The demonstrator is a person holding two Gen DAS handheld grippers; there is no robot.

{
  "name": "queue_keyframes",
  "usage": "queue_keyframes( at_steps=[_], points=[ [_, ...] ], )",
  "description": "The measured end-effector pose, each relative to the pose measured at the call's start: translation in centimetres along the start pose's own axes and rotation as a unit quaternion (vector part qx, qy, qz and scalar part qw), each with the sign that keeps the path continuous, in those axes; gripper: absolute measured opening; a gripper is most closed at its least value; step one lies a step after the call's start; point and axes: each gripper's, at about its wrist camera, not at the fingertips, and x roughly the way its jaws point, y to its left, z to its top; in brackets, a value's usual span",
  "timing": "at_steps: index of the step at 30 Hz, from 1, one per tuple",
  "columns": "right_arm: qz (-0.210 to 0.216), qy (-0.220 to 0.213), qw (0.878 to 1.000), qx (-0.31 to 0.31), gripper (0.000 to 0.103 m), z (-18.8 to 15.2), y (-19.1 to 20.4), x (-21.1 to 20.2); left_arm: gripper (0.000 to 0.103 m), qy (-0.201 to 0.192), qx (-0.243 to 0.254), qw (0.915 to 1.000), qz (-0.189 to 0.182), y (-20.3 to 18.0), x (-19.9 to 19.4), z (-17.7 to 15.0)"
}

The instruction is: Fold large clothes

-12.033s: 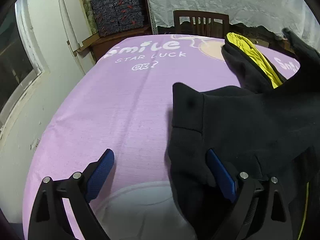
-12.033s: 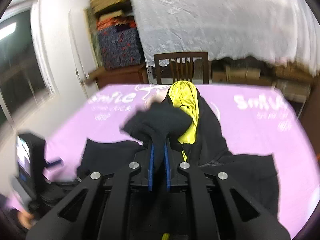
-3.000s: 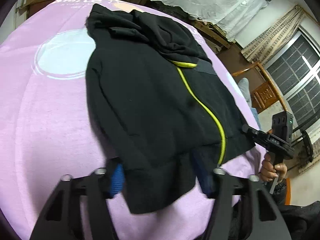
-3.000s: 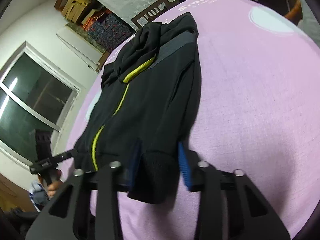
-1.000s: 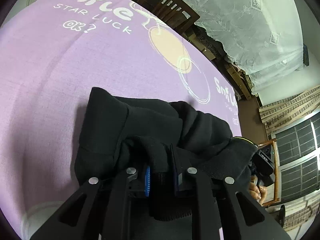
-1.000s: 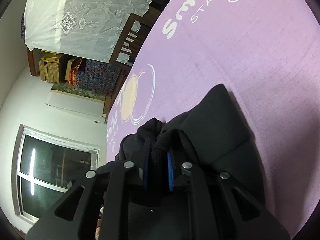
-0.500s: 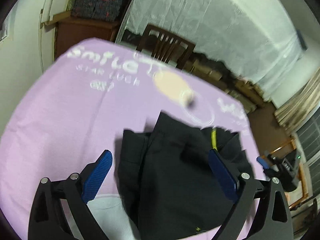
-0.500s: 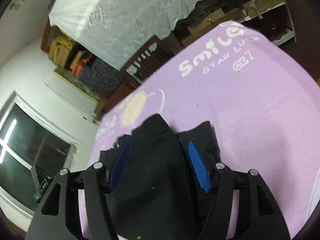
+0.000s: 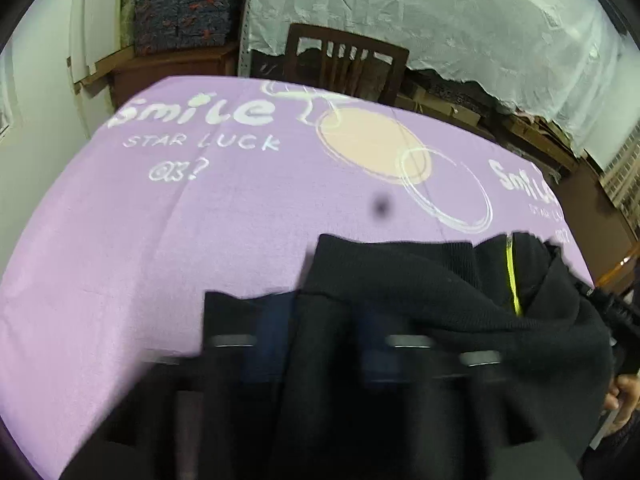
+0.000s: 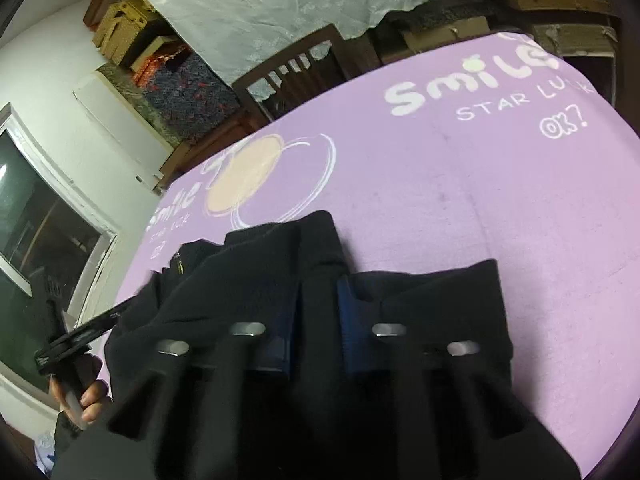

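- Left wrist view: the left claw (image 9: 322, 336) has just been closing and now stands narrow, its blurred blue pads (image 9: 268, 336) pinching a fold of the black jacket (image 9: 420, 280) that runs up between them.
- The jacket lies bunched straight ahead of this claw and off to its right, on the purple cloth (image 9: 200, 208) — its yellow-green zipper (image 9: 512, 276) shows ahead and to the right.
- Far ahead, past the cloth's edge, stands a wooden chair (image 9: 346, 64); at the right edge a hand (image 9: 618, 396) holds a dark handle.
- Right wrist view: the right claw (image 10: 316, 332) has also just been closing and is narrow, with a strip of the jacket (image 10: 432, 300) caught between its blue pads (image 10: 352, 328).
- The jacket spreads ahead of it and to both sides on the purple cloth (image 10: 460, 192); a short bit of zipper (image 10: 180, 266) shows ahead-left.
- Down to the left, a hand (image 10: 82, 398) grips the other tool — the chair (image 10: 292, 74) stands far ahead.
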Motion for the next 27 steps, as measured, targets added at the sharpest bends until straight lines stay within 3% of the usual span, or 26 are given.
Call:
queue_keyframes(
  at_steps=[3,8,12,14,17,21,23,27],
  points=[
    [-0.040,-0.064,0.997,-0.020,0.007,0.2,0.6,-3.0,0.009,-0.017,-0.005,0.9995,0.025,0.3,-0.2,-0.3],
    [-0.083,0.000,0.996,0.033,0.007,-0.8,-2.7,0.8,0.013,-0.029,0.037,0.9953,0.084,-1.5,0.3,-0.8],
    [-0.096,0.007,0.995,0.039,0.008,-0.8,-2.5,1.2,0.018,-0.027,0.043,0.9935,0.101,-1.8,0.4,-0.8],
    [-0.096,0.010,0.995,0.032,0.015,-0.8,-2.2,1.0,0.028,-0.030,0.034,0.9931,0.108,-1.5,-0.2,-0.8],
    [-0.105,-0.017,0.993,0.052,0.035,-0.6,-2.1,-1.2,0.028,-0.044,0.035,0.9950,0.082,-2.2,-2.6,-0.8],
    [-0.077,-0.051,0.995,0.026,0.035,-0.5,1.3,-4.8,0.037,-0.073,0.061,0.9940,0.055,-5.3,-6.0,-0.8],
    [-0.054,-0.047,0.997,0.003,0.035,-0.7,3.9,-5.4,0.047,-0.081,0.070,0.9935,0.037,-7.1,-6.9,-1.0],
    [-0.026,-0.024,0.998,-0.056,0.035,-2.4,9.5,-4.4,0.050,-0.077,0.091,0.9926,0.024,-10.7,-6.4,-2.1]
  ],
)
